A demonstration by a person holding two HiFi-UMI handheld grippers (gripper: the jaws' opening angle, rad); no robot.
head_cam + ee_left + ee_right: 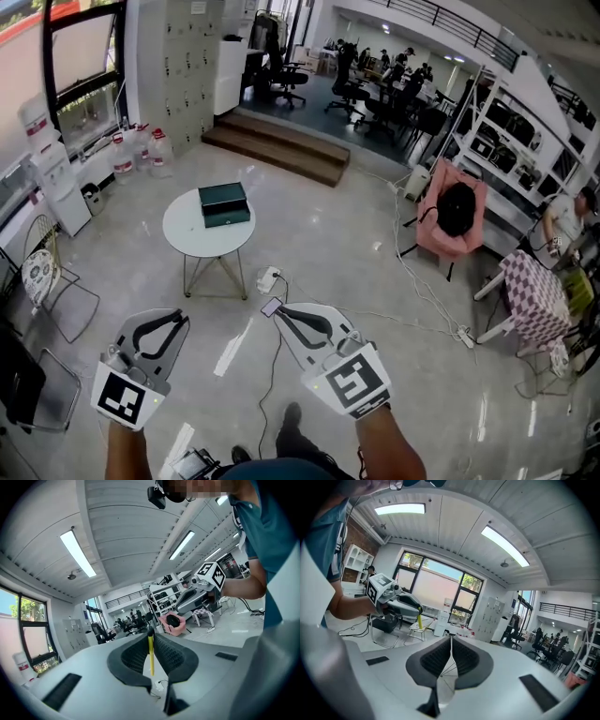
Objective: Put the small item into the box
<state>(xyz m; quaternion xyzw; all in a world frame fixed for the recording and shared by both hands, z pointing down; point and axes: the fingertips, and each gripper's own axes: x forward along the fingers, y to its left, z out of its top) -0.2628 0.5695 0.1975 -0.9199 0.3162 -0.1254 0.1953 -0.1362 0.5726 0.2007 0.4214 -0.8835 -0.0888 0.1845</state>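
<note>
A dark green box (223,204) lies closed on a round white table (183,230), some way ahead of both grippers. My left gripper (180,319) is held over the floor. Its jaws (151,637) are shut on a thin yellow stick (151,654) that stands upright between the pads. The right gripper view shows that stick (419,620) hanging from the left gripper (401,603). My right gripper (277,311) (451,641) is shut on a small thin flat piece (271,307), which is seen edge-on between its pads (451,656).
On the floor beyond the grippers lie a white power strip (269,278) and trailing cables. A wire chair (42,272) stands at the left. A pink chair (450,214) and a checked table (536,298) are at the right. Steps (281,145) rise behind the round table.
</note>
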